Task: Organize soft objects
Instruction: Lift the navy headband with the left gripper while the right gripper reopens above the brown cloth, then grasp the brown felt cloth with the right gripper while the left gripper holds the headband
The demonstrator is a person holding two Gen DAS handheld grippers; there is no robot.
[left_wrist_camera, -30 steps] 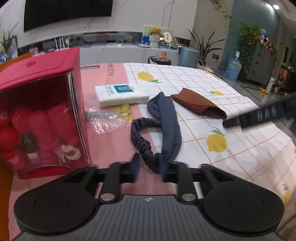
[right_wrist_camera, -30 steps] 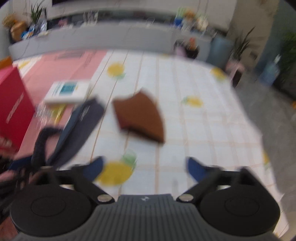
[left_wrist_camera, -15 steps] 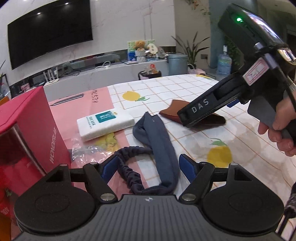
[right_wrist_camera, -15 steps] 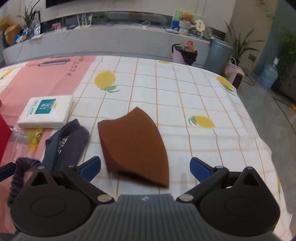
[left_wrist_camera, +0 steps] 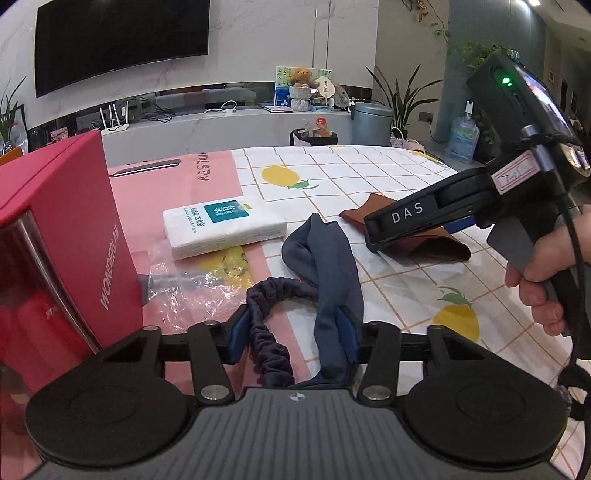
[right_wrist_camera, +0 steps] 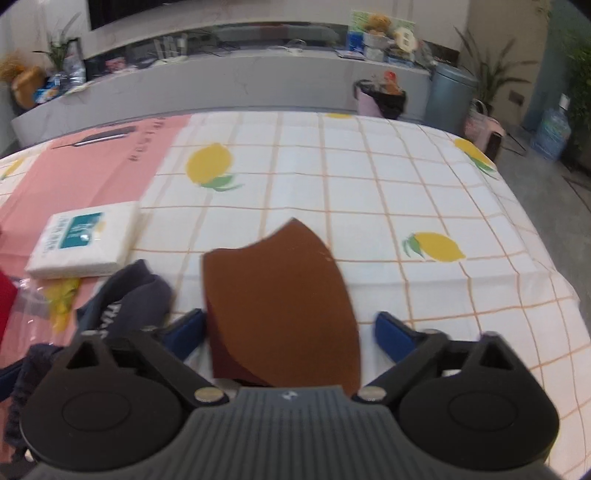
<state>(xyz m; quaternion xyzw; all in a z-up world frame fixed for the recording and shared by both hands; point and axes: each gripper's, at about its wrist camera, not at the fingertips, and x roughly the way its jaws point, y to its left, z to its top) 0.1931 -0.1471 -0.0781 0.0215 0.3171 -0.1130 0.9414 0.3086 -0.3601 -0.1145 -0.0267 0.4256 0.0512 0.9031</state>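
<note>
Brown cloth [right_wrist_camera: 280, 306] between closing right gripper [right_wrist_camera: 290, 328] pads, flat on tablecloth [right_wrist_camera: 406, 184].

A dark television [left_wrist_camera: 122, 37] hangs on the marble wall [left_wrist_camera: 295, 33] above a long grey counter [left_wrist_camera: 229, 123].

both cameras ride just behind their claws, looking forward and down along the fingers, close over the desk [left_wrist_camera: 388, 173]. the left view faces across toward the wall television [left_wrist_camera: 122, 40], and catches the right claw [left_wrist_camera: 373, 236] side-on. both views share the brown cloth piece [right_wrist_camera: 280, 295], the navy headband [left_wrist_camera: 325, 266], the tissue pack [right_wrist_camera: 85, 240] and the far counter [right_wrist_camera: 221, 85].
</note>
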